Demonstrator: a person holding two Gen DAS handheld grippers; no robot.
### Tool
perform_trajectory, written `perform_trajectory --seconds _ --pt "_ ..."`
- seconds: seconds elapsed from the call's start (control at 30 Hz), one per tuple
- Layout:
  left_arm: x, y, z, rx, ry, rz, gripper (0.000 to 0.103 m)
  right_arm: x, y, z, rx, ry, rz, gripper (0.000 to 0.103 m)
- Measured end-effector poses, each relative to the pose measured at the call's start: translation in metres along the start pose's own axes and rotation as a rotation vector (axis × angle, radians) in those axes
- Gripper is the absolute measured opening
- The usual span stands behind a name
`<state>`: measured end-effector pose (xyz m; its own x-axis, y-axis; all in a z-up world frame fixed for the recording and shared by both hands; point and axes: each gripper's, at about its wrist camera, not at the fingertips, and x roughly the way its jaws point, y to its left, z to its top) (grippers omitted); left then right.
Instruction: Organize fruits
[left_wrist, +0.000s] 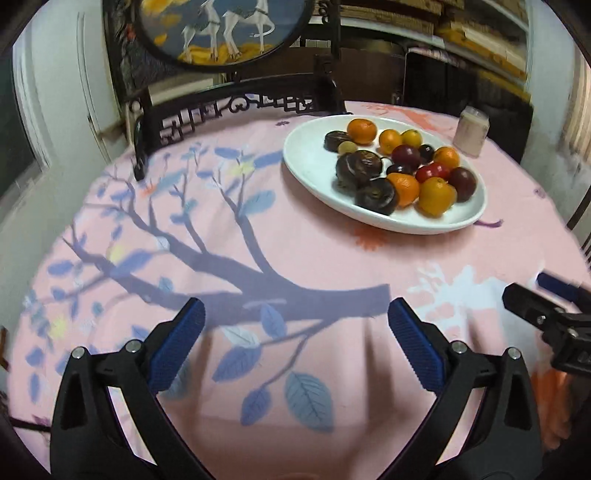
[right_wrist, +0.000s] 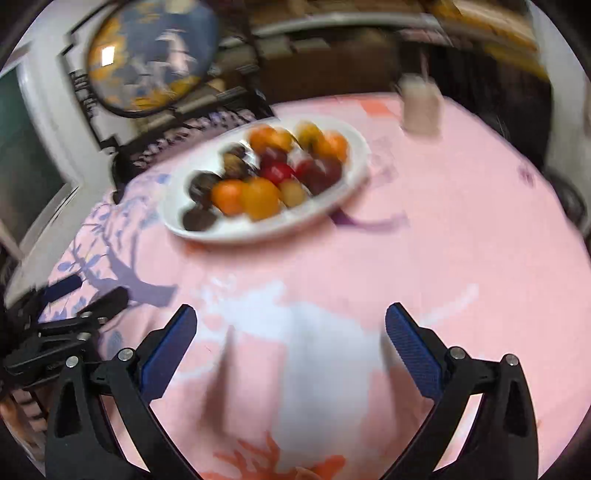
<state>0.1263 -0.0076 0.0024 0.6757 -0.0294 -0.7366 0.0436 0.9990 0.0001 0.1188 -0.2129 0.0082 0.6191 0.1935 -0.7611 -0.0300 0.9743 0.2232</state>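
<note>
Round counter (left_wrist: 332, 258) under its pink tree-print cloth fills my view. Far side of it, the white oval plate (left_wrist: 314, 162) carries all the fruit: oranges (left_wrist: 362, 131), red plums (left_wrist: 406, 155) and dark brown round ones (left_wrist: 360, 166), heaped together. A pale cup (left_wrist: 471, 129) stands just beyond the plate. My left gripper (left_wrist: 295, 314) hangs wide open over bare cloth, nothing between its jaws; my right gripper (right_wrist: 291, 317) likewise, wide and empty.

the right gripper (right_wrist: 290, 317) stood wide and empty at the lower frame over the pink worktop (right_wrist: 461, 229); a blurred white plate (right_wrist: 354, 173) of fruits (right_wrist: 258, 195) sat upper centre.
</note>
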Motion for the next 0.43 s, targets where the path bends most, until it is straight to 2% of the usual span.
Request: perform_trajectory --seconds 0.07,0.2,0.3,0.37,0.43 --pt "-0.006 -0.003 -0.006 -0.002 -0.031 -0.015 0.101 -0.007 -0.001 -0.007 0.000 -0.024 -0.020 0.102" --pt "-0.025 -0.022 -0.015 0.101 -0.103 -0.037 0.101 -0.029 0.019 -0.011 -0.124 -0.084 -0.011 0.102" --pt "-0.045 -0.033 -0.016 0.157 -0.207 0.003 0.101 -0.063 0.032 -0.014 -0.217 -0.255 -0.016 0.102" --pt "-0.051 -0.037 -0.016 0.172 -0.244 0.041 0.101 -0.068 0.033 -0.013 -0.227 -0.279 -0.010 0.102" --pt "-0.056 -0.038 -0.016 0.172 -0.270 0.053 0.101 -0.064 0.031 -0.012 -0.201 -0.257 0.034 0.102"
